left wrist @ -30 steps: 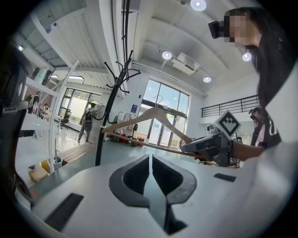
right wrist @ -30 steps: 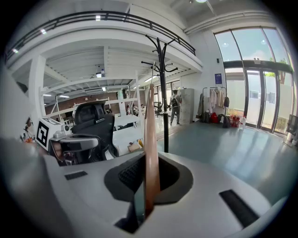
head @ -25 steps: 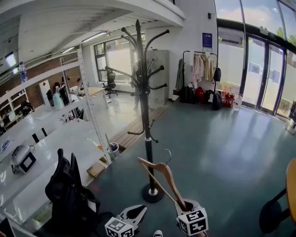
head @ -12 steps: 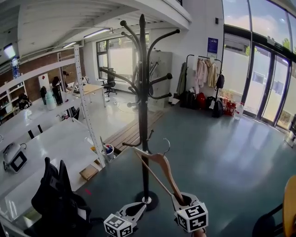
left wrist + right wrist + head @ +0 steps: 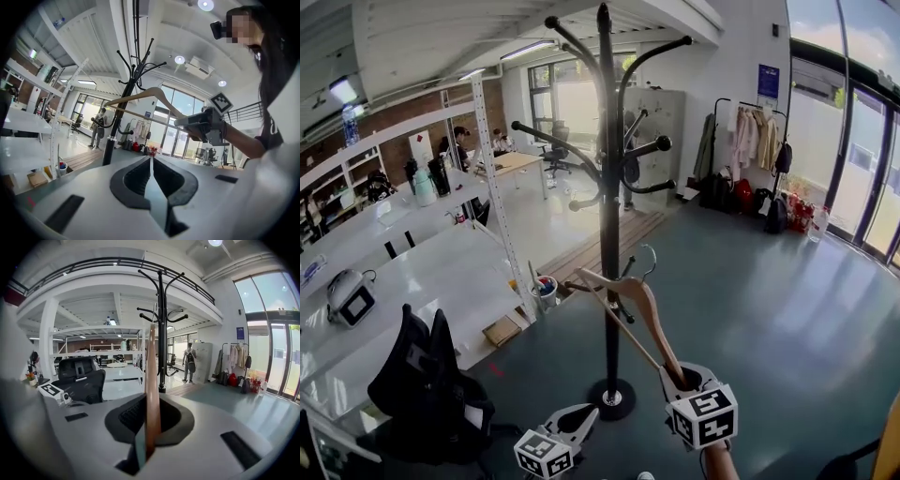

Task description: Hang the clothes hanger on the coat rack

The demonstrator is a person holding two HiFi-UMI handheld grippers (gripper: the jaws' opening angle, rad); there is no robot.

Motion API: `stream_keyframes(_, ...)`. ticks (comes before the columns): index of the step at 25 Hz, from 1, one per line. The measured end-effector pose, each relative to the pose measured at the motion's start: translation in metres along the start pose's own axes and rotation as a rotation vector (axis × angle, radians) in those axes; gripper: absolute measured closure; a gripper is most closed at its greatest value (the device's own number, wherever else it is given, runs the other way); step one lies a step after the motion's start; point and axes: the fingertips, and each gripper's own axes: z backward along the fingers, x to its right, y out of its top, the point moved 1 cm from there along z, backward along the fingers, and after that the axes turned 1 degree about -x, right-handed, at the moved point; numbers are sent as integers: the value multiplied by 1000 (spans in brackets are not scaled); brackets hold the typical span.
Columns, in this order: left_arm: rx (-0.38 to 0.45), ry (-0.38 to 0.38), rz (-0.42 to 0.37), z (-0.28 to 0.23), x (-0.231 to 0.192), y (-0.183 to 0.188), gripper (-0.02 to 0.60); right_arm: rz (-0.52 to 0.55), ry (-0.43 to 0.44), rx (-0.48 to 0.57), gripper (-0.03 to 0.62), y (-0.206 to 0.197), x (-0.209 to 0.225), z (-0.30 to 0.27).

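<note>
One wooden hanger is clamped by one end in the right gripper, raised just beside the pole of the single coat rack, not yet on a peg. The left gripper is closed on nothing.

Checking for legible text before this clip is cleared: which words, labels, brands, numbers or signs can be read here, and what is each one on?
No text in any view is legible.
Blue sign, far background on the right: its print is too small to read.
Marker cubes: black-and-white square patterns only, no words or numbers.
</note>
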Motion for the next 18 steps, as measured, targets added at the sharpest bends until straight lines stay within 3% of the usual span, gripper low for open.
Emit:
stream_keyframes(9,73,151,22,-17,7,16,565,118,121,17,557,53,35,-43)
stream_keyframes(18,104,316,28,9,-1,13,565,181,207,28,557,103,36,-108)
